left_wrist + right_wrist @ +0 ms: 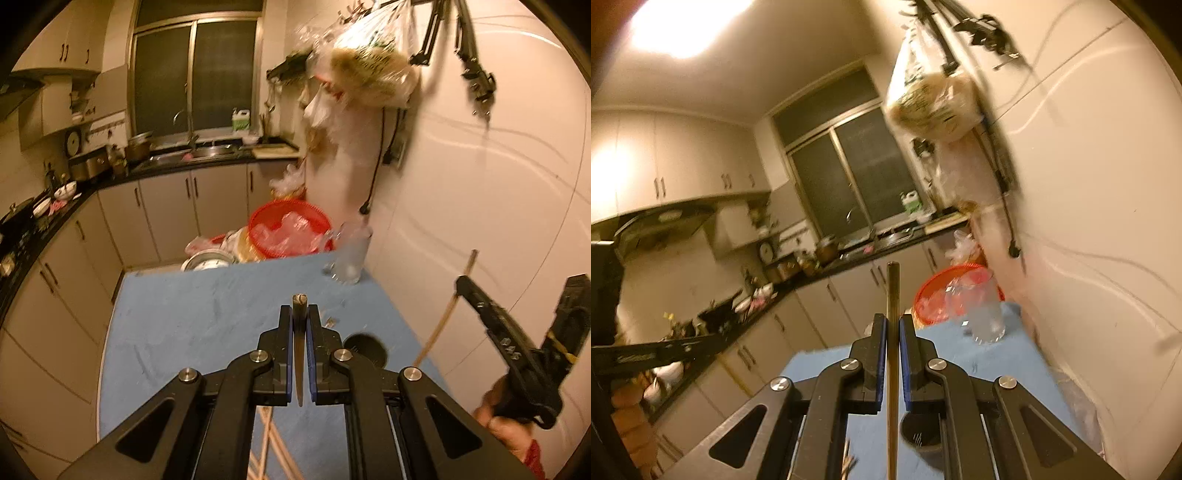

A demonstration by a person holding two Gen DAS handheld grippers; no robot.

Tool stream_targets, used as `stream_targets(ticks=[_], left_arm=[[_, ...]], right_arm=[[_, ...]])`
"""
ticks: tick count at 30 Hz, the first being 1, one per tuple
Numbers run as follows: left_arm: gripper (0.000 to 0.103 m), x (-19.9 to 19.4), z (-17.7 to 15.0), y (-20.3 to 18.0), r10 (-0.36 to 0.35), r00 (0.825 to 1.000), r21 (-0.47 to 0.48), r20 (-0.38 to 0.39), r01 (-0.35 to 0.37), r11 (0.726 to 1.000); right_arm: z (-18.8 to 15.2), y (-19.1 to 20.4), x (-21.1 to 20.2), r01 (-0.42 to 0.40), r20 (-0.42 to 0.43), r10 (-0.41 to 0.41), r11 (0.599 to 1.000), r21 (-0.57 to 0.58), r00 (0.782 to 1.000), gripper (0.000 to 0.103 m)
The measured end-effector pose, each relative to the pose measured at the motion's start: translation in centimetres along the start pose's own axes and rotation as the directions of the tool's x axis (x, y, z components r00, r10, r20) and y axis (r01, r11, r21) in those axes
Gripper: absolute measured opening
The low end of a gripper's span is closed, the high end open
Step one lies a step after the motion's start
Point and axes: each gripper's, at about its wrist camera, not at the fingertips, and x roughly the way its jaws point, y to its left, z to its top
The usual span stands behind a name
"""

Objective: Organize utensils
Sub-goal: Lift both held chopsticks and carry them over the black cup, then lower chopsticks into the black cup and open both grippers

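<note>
My left gripper (299, 312) is shut on a thin metal utensil (299, 354), held above the blue table (177, 325). My right gripper (893, 321) is shut on a long wooden chopstick (892, 295) that points up and forward. In the left wrist view the right gripper (517, 332) shows at the right with the chopstick (443, 317) slanting down. A dark round holder cup (365, 347) sits on the table under the left gripper; it also shows in the right wrist view (921, 435). More chopsticks (273, 439) lie on the table below.
A clear glass mug (349, 254) stands at the table's far right corner by the white wall (480, 192). A red basket (288, 229) with plastic and a metal bowl (207, 260) sit beyond the table. Kitchen counters (44, 229) run along the left and back.
</note>
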Motion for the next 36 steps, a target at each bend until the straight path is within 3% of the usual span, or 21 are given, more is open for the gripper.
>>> stream_targets(ticks=[7, 13, 21, 29, 32, 33, 34, 36], left_arm=[[0.007, 1.0, 3.0, -3.0, -0.065, 0.997, 0.005, 0.042, 0.065, 0.998], [0.007, 4.0, 3.2, -4.8, -0.091, 0.995, 0.008, 0.043, 0.091, 0.996], [0.007, 9.7, 1.1, -5.7, -0.117, 0.991, 0.009, -0.063, 0.118, 0.993], [0.007, 12.2, -0.9, -5.4, -0.097, 0.985, -0.007, -0.143, 0.097, 0.995], [0.013, 11.7, -0.9, -5.1, -0.099, 0.984, -0.017, -0.145, 0.097, 0.995], [0.016, 11.4, -0.8, -4.9, -0.103, 0.985, -0.021, -0.141, 0.101, 0.995], [0.018, 10.7, -0.8, -4.7, -0.102, 0.986, -0.025, -0.129, 0.099, 0.995], [0.025, 10.0, -0.8, -4.5, -0.099, 0.989, -0.022, -0.112, 0.098, 0.995]], right_arm=[[2.8, -1.7, 2.4, 0.049, 0.05, -0.05, 0.999, 0.019, 0.997, 0.007], [2.3, -3.3, 6.2, 0.074, 0.015, -0.074, 0.997, 0.003, 0.997, 0.008], [-0.4, -5.1, 10.1, 0.078, -0.096, -0.079, 0.997, -0.008, 0.992, 0.008], [-2.6, -5.6, 11.3, 0.049, -0.209, -0.051, 0.999, -0.016, 0.977, 0.011], [-2.2, -5.8, 10.5, 0.055, -0.209, -0.056, 0.998, -0.008, 0.976, 0.025], [-2.1, -5.7, 10.1, 0.057, -0.2, -0.056, 0.998, -0.005, 0.978, 0.038], [-1.8, -5.7, 9.4, 0.058, -0.181, -0.057, 0.998, -0.001, 0.982, 0.057], [-1.2, -5.5, 7.8, 0.048, -0.122, -0.048, 0.999, -0.001, 0.991, 0.067]])
